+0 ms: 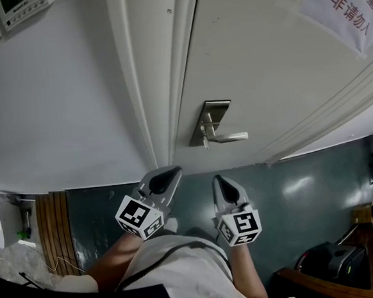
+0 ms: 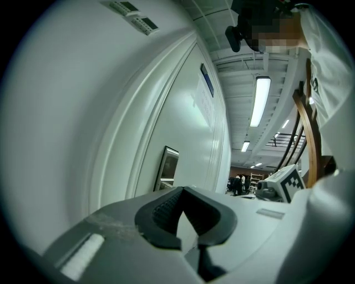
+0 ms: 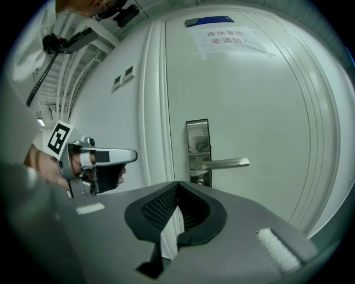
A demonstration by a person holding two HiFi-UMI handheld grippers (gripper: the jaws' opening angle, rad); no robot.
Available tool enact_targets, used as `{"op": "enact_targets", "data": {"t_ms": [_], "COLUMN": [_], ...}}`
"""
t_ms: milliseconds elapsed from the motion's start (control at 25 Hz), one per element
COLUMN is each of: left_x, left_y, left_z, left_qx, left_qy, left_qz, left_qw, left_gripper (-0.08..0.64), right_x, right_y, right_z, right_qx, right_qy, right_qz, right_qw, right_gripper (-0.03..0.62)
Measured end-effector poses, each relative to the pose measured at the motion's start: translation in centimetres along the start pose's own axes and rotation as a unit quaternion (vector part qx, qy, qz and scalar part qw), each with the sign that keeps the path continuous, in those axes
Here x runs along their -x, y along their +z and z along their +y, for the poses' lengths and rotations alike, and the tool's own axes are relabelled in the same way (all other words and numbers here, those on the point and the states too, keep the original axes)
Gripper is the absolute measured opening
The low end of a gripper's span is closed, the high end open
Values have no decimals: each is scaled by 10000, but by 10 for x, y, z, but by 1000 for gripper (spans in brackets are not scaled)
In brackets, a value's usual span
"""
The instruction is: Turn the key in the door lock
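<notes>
At the left, the left tool (image 1: 165,181) hangs low in front of the door frame (image 1: 148,84), not touching it. Its jaws are pressed together w/ nothing between them. To the right, on the door (image 1: 264,75), is the lock plate (image 1: 211,119) w/ the lever handle (image 1: 232,136) pointing right. Just under the lever a small piece sticks out (image 3: 201,178). I believe it is the key, but it is too small to be sure. The right tool (image 1: 226,188) is below the lock and well apart from it. It is also pressed together and empty.

So I judge the task is not started yet; this is only the approach.

Risks as I see them:
- Both tools are closed. If I reach the key w/o spreading the jaws first, the tips only push it, or scratch the plate.
- The lever sits directly above the key, so a wide tool can hit the lever and press it down instead.
- The key is small vs. the pads. A grip off centre can slip when I turn, or bend the key.
</notes>
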State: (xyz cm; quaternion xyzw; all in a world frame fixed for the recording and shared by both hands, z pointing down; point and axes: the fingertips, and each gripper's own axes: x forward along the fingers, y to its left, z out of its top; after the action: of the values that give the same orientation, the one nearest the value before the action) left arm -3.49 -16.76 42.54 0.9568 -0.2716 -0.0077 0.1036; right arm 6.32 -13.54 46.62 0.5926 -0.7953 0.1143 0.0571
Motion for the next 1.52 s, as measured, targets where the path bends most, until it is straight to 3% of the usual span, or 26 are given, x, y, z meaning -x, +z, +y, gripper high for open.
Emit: {"op": "enact_targets", "data": {"t_ms": [560,840,1240,1520], "left_x": [-2,-12,-21,-21], "left_y": [-1,-2,-15,-17], "left_z": [6,-1,-2,-5], "left_qx": [18,5,3,-8], "left_qy": [462,745,1105,1224], "left_qz": [-34,-23,103,147], "left_qw": [9989,9972,9938,9924], "left_gripper": [5,5,5,5], "right_x": [-38,-61,-90,-103], "right_y": [-5,-26,-39,-49], "right_z": [-11,-34,-52,-64], "right_qx": [40,-1272,-1954,-3090], "right_qy": [387,756,1079,1250], "right_qz": [110,171,225,151], "right_qw": [9992,9888,9745,9427], "right_gripper": [8,9,42,119]}}
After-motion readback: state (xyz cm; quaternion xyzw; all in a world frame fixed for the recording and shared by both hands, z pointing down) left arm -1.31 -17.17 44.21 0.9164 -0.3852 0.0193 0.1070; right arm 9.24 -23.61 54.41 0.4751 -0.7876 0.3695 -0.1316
